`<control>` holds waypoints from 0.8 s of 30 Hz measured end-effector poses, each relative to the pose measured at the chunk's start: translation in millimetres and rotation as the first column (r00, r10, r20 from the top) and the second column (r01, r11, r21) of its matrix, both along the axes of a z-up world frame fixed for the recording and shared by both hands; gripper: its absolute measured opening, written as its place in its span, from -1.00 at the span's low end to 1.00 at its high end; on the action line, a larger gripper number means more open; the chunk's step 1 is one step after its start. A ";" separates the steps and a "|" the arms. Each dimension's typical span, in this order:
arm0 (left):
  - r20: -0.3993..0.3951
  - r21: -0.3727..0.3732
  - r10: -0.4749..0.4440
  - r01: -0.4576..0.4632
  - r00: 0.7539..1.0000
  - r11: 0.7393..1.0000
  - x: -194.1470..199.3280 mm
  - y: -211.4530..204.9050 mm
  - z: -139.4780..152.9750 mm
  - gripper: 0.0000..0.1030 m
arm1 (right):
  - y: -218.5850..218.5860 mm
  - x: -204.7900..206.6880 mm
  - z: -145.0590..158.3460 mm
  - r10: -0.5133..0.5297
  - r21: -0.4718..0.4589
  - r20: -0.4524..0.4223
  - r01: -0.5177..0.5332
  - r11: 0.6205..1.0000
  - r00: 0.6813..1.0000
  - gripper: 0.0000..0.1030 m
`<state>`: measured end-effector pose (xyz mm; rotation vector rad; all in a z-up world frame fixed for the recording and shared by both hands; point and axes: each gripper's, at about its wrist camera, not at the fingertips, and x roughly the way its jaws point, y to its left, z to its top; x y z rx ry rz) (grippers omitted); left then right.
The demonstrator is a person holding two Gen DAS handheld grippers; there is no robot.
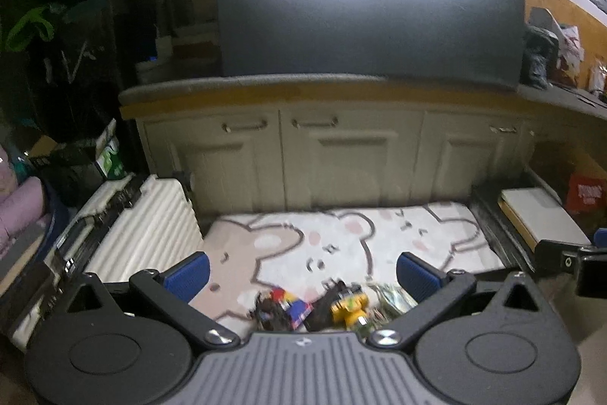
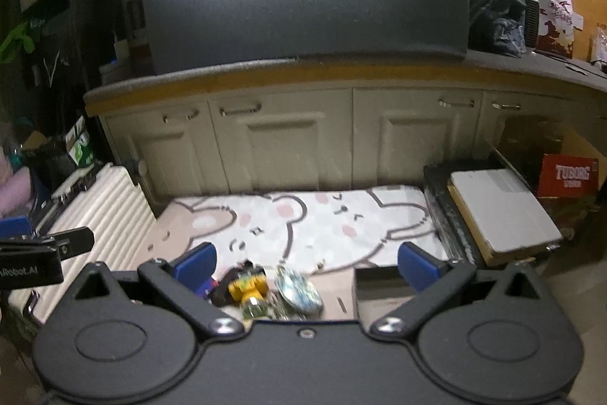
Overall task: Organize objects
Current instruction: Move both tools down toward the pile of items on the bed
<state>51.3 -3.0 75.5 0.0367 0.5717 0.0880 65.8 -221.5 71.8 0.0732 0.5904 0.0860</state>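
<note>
A small pile of toys lies on a bear-print mat (image 1: 341,238) on the floor. In the left wrist view I see a yellow and black toy vehicle (image 1: 347,304), a red and blue toy (image 1: 288,306) and a shiny wrapper (image 1: 390,298). My left gripper (image 1: 301,272) is open and empty, held above the pile. In the right wrist view the yellow toy (image 2: 248,285) and a shiny round object (image 2: 299,289) lie by the mat's (image 2: 322,219) near edge. My right gripper (image 2: 307,262) is open and empty above them. A cardboard box (image 2: 379,291) sits under its right finger.
A white ribbed suitcase (image 1: 144,234) lies left of the mat. A flat white board on a black tray (image 2: 500,211) lies to the right. Cream cabinet doors (image 2: 284,147) under a dark counter stand behind. A red carton (image 2: 567,177) is at far right.
</note>
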 end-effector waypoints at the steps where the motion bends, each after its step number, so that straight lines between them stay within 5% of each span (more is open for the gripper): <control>1: 0.011 0.009 0.006 -0.006 1.000 1.000 3.4 0.0 1.1 1.00 | 2.2 5.2 0.4 0.003 0.001 0.004 -0.003 1.000 1.000 1.00; 13: 0.079 -0.038 0.055 -0.052 0.995 0.998 44.7 17.0 -18.6 1.00 | 16.2 69.9 -37.9 0.026 0.103 0.003 -0.026 0.994 1.000 1.00; 16: 0.092 0.031 0.109 -0.112 0.990 0.993 55.4 19.9 -35.7 1.00 | 22.2 86.3 -51.8 -0.001 0.103 -0.001 0.001 0.995 1.000 1.00; 24: -0.022 0.095 0.177 -0.174 0.984 0.980 77.8 49.4 -98.7 1.00 | 45.1 120.6 -109.0 -0.053 0.037 -0.098 0.057 0.998 0.994 1.00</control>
